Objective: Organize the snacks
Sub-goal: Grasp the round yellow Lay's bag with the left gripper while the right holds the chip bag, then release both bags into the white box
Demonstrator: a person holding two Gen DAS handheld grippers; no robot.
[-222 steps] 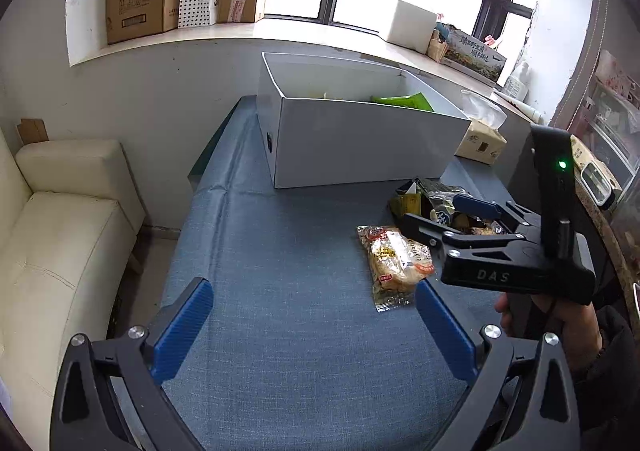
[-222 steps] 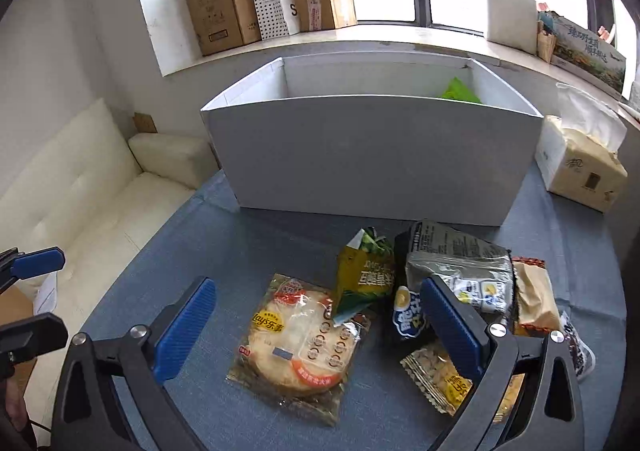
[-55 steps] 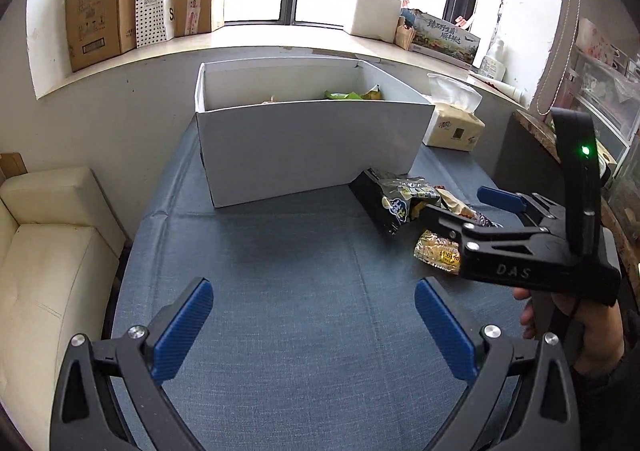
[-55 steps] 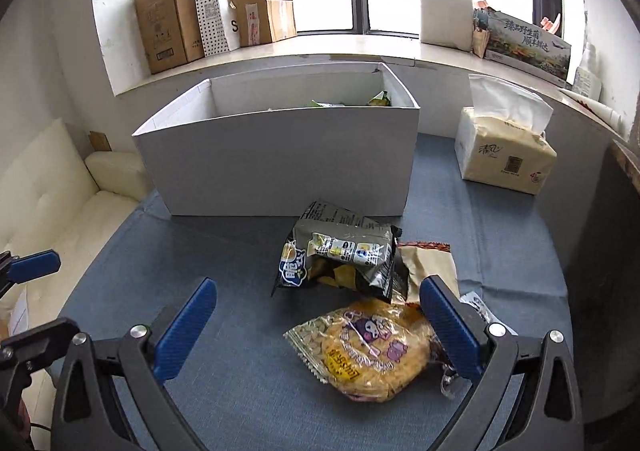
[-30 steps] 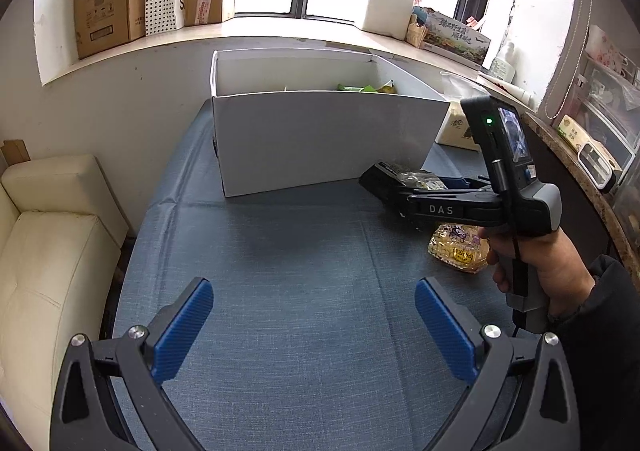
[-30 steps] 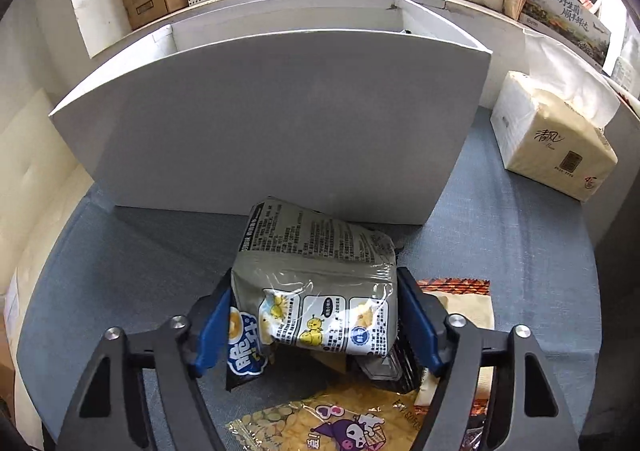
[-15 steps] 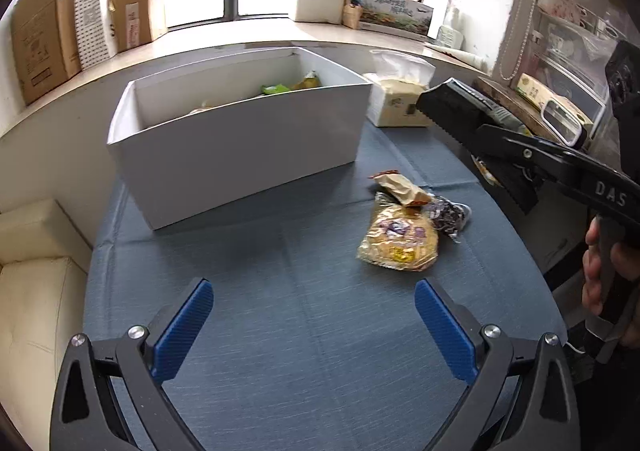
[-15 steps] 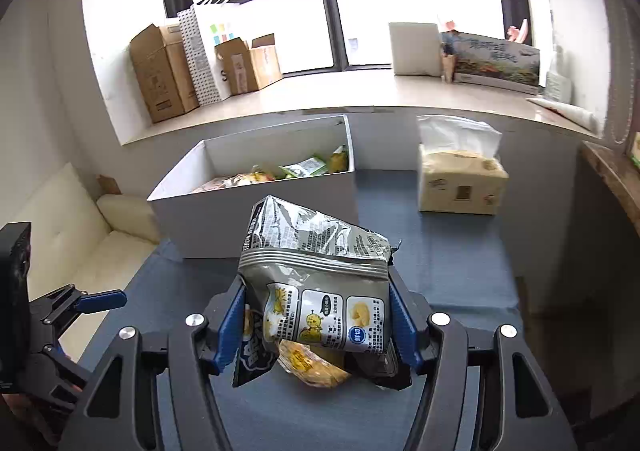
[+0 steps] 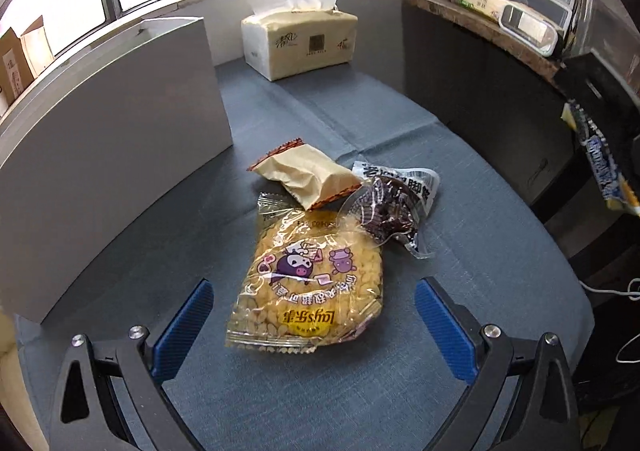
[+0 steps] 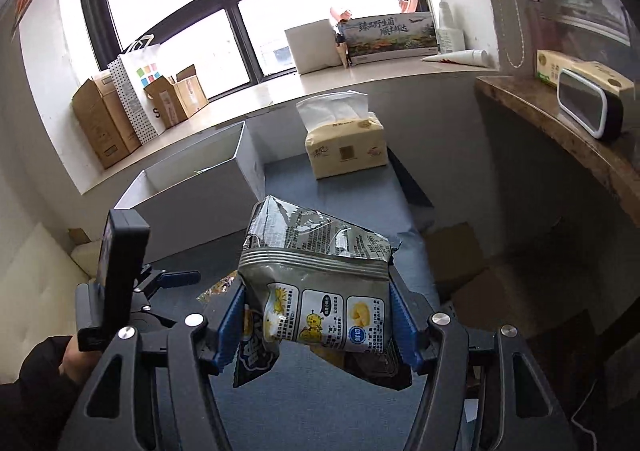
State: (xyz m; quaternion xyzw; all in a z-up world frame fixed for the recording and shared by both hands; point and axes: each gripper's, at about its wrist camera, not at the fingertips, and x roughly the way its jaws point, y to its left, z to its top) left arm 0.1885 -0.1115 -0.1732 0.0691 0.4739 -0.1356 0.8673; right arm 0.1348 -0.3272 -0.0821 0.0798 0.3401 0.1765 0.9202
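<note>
My right gripper (image 10: 318, 325) is shut on a grey snack bag (image 10: 316, 283) and holds it high above the blue table; the bag also shows at the right edge of the left wrist view (image 9: 604, 171). My left gripper (image 9: 314, 325) is open and low over the table, its fingers either side of a yellow Lay's packet (image 9: 310, 285). Behind the packet lie a tan snack pack (image 9: 308, 173) and a clear pack with dark pieces (image 9: 390, 207). The white box (image 9: 112, 139) stands to the left; in the right wrist view (image 10: 192, 195) its contents are hidden.
A tissue pack (image 9: 300, 39) stands at the table's far end, also in the right wrist view (image 10: 346, 145). A dark cabinet (image 9: 480, 83) with a stone top borders the table's right side. Cardboard boxes (image 10: 108, 123) sit on the windowsill. The left gripper's body (image 10: 120, 283) is at lower left.
My left gripper has moved forward and down to the yellow packet, which now lies between its fingers. My right gripper has lifted the grey bag higher and drawn back to the right.
</note>
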